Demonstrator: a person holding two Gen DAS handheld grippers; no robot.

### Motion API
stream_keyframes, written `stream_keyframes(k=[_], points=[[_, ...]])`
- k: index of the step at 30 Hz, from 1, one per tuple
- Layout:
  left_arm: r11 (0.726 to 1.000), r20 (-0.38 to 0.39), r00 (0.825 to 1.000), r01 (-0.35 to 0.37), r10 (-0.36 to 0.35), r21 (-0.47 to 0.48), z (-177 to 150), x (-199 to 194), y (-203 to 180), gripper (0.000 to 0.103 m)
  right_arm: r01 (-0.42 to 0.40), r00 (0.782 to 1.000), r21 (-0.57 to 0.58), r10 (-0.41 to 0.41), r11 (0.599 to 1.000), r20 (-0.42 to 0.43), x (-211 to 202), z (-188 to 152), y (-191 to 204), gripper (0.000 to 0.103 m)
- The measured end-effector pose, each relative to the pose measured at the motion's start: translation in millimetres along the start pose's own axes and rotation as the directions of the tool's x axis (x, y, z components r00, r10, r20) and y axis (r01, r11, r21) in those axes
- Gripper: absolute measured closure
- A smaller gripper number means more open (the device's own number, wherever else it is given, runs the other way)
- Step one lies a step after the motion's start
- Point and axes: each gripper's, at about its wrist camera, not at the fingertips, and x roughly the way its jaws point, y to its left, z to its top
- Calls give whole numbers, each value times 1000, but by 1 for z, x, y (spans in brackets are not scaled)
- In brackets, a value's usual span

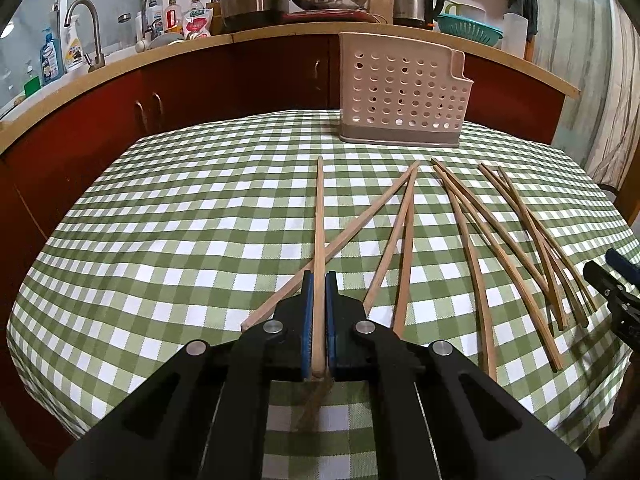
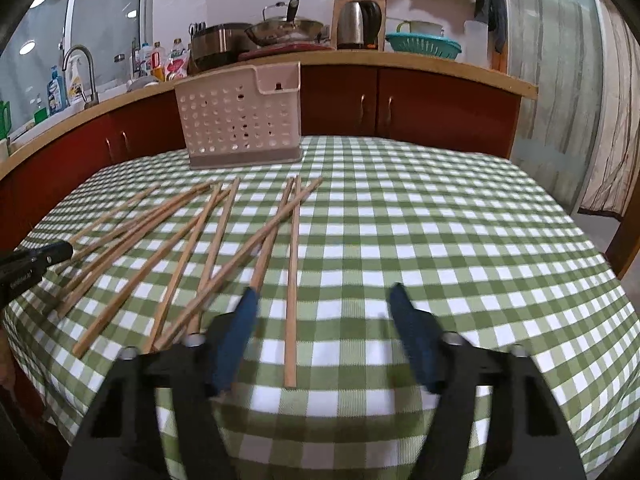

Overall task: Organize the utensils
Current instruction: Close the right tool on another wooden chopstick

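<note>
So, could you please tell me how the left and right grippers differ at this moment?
The left gripper has its jaws shut on a chopstick that runs forward between them, while the right gripper has its jaws wide apart and holds nothing. The right gripper looks motion-blurred; the left gripper looks sharp. Both have blue pads and are above the checked tablecloth.

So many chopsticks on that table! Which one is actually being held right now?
The leftmost chopstick, clamped between the left gripper's blue pads and pointing straight ahead. The other chopsticks lie loose on the checked tablecloth; the right gripper is open.
</note>
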Motion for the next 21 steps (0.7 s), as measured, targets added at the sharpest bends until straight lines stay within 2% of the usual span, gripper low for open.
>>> stream_keyframes(k=[4, 11, 12, 15, 16, 18, 21], points=[[1000, -1, 1000, 0, 0, 0, 0, 0, 0, 97, -14, 1000, -3, 14, 1000, -15, 2, -5, -1, 54], [1000, -2, 1000, 0, 0, 1, 0, 0, 0, 97, -24, 1000, -54, 23, 998, -17, 2, -17, 3, 63], [1000, -2, 1000, 0, 0, 1, -1, 0, 0, 97, -30, 999, -59, 30, 998, -11, 1, -18, 3, 72], [1000, -3, 1000, 1, -1, 1, 0, 0, 0, 97, -47, 999, -64, 47, 997, 2, -2, -23, 1, 82], [1000, -3, 1000, 1, -1, 1, 0, 0, 0, 97, -62, 998, -63, 62, 996, 2, -2, -23, 0, 90], [1000, -1, 1000, 0, 0, 3, 0, -1, 0, 97, -78, 997, -62, 78, 995, -2, -2, -23, 0, 95], [1000, 1, 1000, -1, 1, 4, -1, -1, 0, 97, -80, 997, -61, 80, 995, -5, -3, -23, 0, 96]])
